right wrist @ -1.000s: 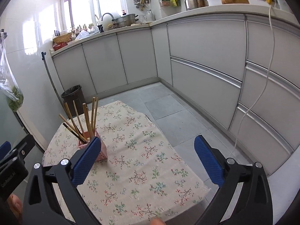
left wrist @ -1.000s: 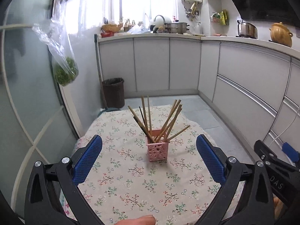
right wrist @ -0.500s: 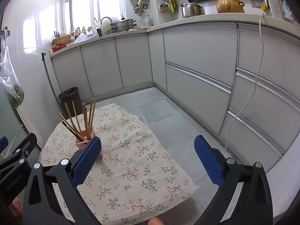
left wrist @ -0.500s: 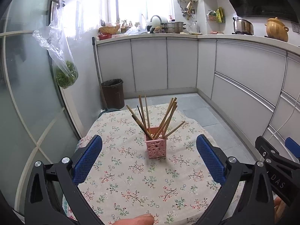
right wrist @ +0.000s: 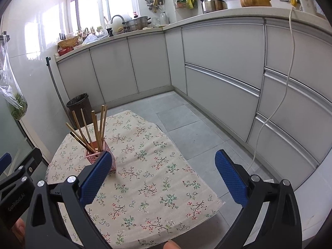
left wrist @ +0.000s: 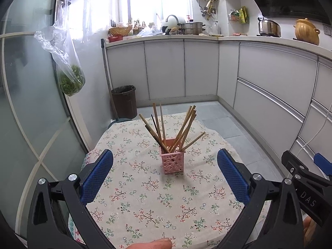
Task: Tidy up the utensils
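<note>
Gripping: nothing; left claw (left wrist: 165, 174) and right claw (right wrist: 164, 174) both hang wide apart and empty above the bench (left wrist: 145, 205).
Chopsticks (left wrist: 176, 130): all standing, fanned out, in the pink holder (left wrist: 171, 161) mid-bench.
Cloth: no loose utensils visible.
Progress: seemingly finished; perhaps only tidying the fan remains.

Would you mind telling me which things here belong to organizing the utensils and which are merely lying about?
Part of the job:
chopsticks
pink holder
left claw, open
right claw, open

Just lying about:
trash bin
bag of greens
clay pot
steel pots
floral tablecloth
</note>
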The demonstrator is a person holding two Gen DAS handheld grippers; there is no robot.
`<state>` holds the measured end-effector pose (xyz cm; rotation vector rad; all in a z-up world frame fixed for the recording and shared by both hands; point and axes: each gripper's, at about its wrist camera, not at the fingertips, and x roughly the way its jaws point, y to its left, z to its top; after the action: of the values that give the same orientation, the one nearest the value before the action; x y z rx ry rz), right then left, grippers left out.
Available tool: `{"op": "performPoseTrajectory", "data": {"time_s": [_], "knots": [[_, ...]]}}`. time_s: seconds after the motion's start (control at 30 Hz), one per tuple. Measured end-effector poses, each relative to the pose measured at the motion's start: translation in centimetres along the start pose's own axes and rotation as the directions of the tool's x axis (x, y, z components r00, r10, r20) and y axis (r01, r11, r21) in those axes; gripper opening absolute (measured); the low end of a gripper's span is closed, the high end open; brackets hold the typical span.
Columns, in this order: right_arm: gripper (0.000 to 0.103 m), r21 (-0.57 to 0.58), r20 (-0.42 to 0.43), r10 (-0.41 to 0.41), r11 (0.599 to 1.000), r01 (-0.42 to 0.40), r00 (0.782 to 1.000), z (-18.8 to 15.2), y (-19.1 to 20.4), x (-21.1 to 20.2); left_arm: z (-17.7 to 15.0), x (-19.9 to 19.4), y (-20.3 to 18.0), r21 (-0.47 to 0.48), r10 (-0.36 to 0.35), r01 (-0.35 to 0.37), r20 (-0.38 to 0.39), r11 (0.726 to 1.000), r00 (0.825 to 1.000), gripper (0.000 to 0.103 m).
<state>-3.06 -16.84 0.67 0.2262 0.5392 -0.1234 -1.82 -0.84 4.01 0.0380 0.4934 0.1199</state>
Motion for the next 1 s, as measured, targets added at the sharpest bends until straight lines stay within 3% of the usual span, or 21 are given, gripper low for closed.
{"op": "performPoseTrajectory", "data": {"time_s": [1.0], "knots": [[0.097, 0.011, -0.039, 0.017, 1.0, -0.016, 0.999, -0.28, -0.12, 0.97, -0.26, 0.66, 0.07, 0.01, 0.005, -0.005, -0.022, 1.0, 1.0, 0.096]]}}
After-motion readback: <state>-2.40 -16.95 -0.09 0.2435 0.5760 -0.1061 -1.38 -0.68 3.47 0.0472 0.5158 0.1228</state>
